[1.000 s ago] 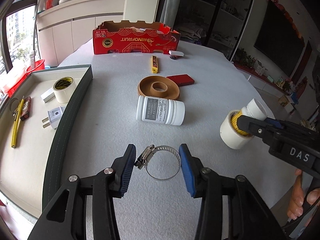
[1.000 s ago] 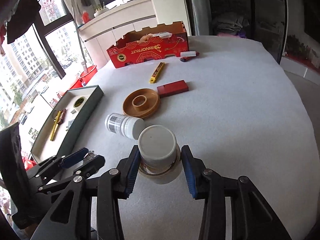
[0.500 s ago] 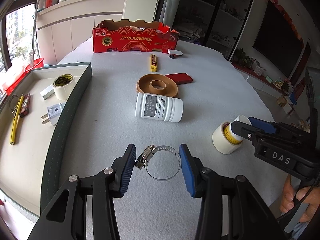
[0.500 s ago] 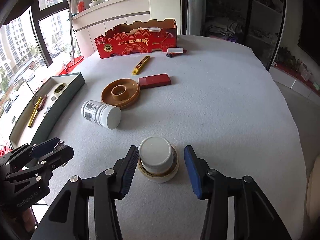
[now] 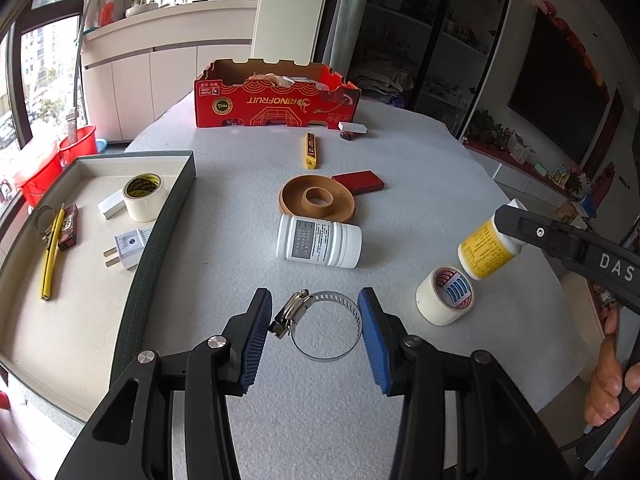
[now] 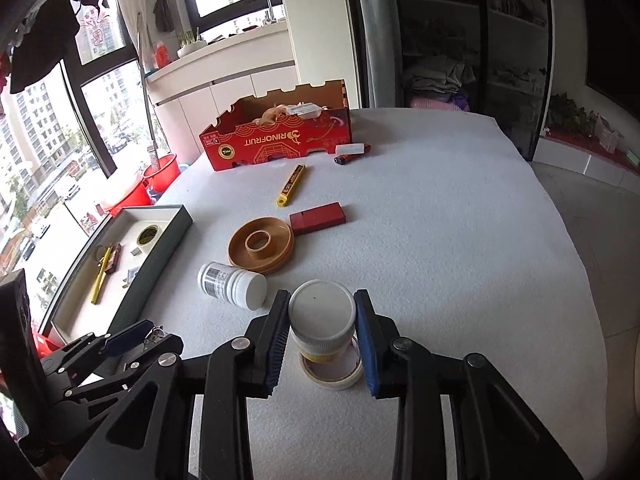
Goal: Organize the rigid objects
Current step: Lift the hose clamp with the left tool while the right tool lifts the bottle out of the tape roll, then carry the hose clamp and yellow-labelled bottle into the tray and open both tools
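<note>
My left gripper [image 5: 316, 326] is shut on a metal hose clamp [image 5: 326, 330]: the screw housing rests against the left pad and the band against the right pad, just above the grey table. My right gripper [image 6: 322, 314] is shut on the white cap of a small yellow-labelled bottle [image 6: 322, 320]. In the left wrist view that bottle [image 5: 486, 252] hangs tilted just above a white tape roll [image 5: 444, 300], which stands on the table. The tape roll [image 6: 334, 376] shows below the bottle in the right wrist view.
A dark-rimmed tray [image 5: 168, 224] at the left holds a tape roll, a plug, a yellow pen and small items. Mid-table lie a white bottle [image 5: 319, 246], a brown ring dish [image 5: 316, 200], a red flat box [image 5: 358, 182] and a yellow knife [image 5: 310, 150]. A red carton [image 5: 276, 102] stands behind.
The right gripper opened around the bottle standing in the tape roll, then closed on its cap and raised it out of the roll. The left gripper kept still with the clamp.
</note>
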`<state>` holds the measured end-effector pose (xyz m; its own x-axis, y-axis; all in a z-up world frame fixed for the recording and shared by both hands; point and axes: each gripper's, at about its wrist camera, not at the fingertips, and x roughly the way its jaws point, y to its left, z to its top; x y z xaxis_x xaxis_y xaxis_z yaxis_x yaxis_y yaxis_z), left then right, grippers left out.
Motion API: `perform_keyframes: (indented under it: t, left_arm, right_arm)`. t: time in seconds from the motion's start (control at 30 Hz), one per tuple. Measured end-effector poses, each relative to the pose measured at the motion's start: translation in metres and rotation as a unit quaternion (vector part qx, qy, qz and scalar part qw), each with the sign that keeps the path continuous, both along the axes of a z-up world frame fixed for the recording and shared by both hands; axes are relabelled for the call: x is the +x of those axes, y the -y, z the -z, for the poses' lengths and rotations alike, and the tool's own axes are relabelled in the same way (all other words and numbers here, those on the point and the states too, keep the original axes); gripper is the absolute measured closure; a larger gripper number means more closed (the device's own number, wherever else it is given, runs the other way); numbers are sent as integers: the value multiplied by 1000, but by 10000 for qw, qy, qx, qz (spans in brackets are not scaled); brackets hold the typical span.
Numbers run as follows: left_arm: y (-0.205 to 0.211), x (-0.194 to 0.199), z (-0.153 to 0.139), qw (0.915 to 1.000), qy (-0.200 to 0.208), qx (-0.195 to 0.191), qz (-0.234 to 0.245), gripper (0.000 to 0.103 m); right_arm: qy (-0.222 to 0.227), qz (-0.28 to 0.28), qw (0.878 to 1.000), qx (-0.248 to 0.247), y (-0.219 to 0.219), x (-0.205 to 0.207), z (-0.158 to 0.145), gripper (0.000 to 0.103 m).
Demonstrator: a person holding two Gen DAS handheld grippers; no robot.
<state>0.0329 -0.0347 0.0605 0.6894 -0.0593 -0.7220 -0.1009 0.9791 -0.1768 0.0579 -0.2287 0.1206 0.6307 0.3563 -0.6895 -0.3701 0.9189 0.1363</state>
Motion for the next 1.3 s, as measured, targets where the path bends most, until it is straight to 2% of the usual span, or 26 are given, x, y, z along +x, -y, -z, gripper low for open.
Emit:
perform_keyframes:
  t: [0.33,0.5,0.67,0.97,1.13,1.3]
  left_arm:
    - [-28,-21,-44,9980,412,176,-441,55]
    - [-60,-38,-61,9942,537,330,-870,55]
    - [-102,-57,-69,9864,596,496,-1448,55]
    - [-171,-82,-58,9688,424,618,-2361,55]
    - [-190,-84,-44,9656,252,634,-2509,55]
    - [-200,-79,-28,9653,71,568,-2547,55]
  right_arm:
    - [103,-547,9983,200,-44,-9,-31,70]
    - [170,-1013,9944,253,-81,-16,-49,70]
    - [61,-1586,9868,318,-131,-21,-59,70]
    - [-8,-2481,9687,97,-227,-37,-58,70]
    - [-156,-2731,9619,-28,-267,-37,-46,70]
    - [-379,-2766,9602,-107,-287,-30,-31,70]
